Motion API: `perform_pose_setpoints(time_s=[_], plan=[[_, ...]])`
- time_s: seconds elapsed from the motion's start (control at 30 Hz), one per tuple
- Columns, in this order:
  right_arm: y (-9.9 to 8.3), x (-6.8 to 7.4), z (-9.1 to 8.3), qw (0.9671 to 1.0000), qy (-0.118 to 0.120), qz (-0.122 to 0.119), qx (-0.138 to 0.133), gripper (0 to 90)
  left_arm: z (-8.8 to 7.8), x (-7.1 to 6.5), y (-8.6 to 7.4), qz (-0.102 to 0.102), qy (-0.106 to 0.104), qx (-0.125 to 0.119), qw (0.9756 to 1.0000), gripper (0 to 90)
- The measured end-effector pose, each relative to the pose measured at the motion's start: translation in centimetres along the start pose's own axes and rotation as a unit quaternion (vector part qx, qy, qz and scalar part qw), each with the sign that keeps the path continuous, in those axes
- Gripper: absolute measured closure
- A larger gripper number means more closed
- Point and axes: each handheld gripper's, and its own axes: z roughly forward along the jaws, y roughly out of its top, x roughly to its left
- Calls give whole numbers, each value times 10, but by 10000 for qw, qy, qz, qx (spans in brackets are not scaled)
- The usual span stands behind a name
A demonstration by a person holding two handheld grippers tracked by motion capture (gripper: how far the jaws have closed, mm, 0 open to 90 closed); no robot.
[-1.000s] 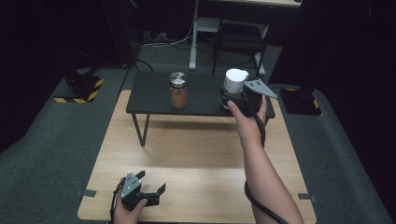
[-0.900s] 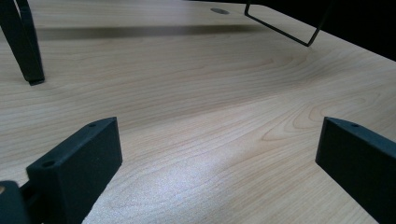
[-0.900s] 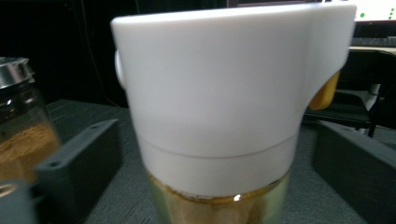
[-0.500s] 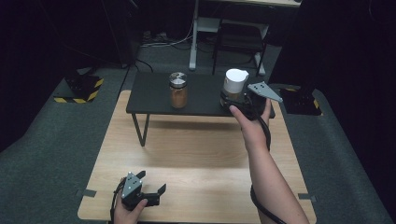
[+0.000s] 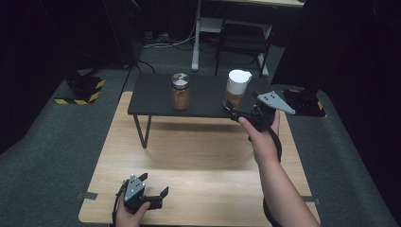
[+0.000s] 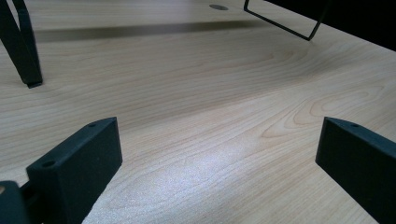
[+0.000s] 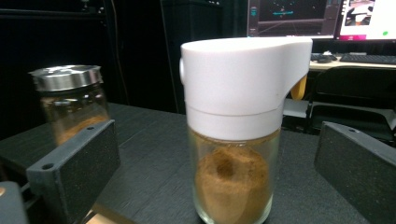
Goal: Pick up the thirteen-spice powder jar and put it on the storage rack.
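A glass jar with a white spouted lid (image 5: 236, 87) (image 7: 238, 140), part full of brown powder, stands upright at the right of a low black table (image 5: 156, 97). My right gripper (image 5: 236, 113) hovers just in front of it. Its jaws have just been opening and now stand wide, with the pads (image 7: 88, 149) off the glass and the jar a little beyond the tips. A second jar with a metal lid (image 5: 180, 91) (image 7: 70, 100) stands farther left. My left gripper (image 5: 153, 184) (image 6: 219, 149) rests open on the wooden table (image 5: 198, 156), nothing between its jaws.
The black table's thin legs (image 5: 142, 132) (image 6: 25, 51) stand on the wooden top. A black-and-yellow striped block (image 5: 80, 90) lies on the carpet at the left. A chair and desk legs (image 5: 236, 38) stand behind, and lit monitors (image 7: 322, 14) beyond the jars.
My right gripper has let go of the white-lidded jar and drawn back toward the near right. The jar stays upright where it was. The left gripper has not moved.
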Motion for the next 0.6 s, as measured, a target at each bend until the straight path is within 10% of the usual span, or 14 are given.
perform_pose_setpoints(time_s=[0.6], plan=[[-30,1,-40,9992,326,-92,-224,0,0,-2,-1,68,19,-14,10000,6]])
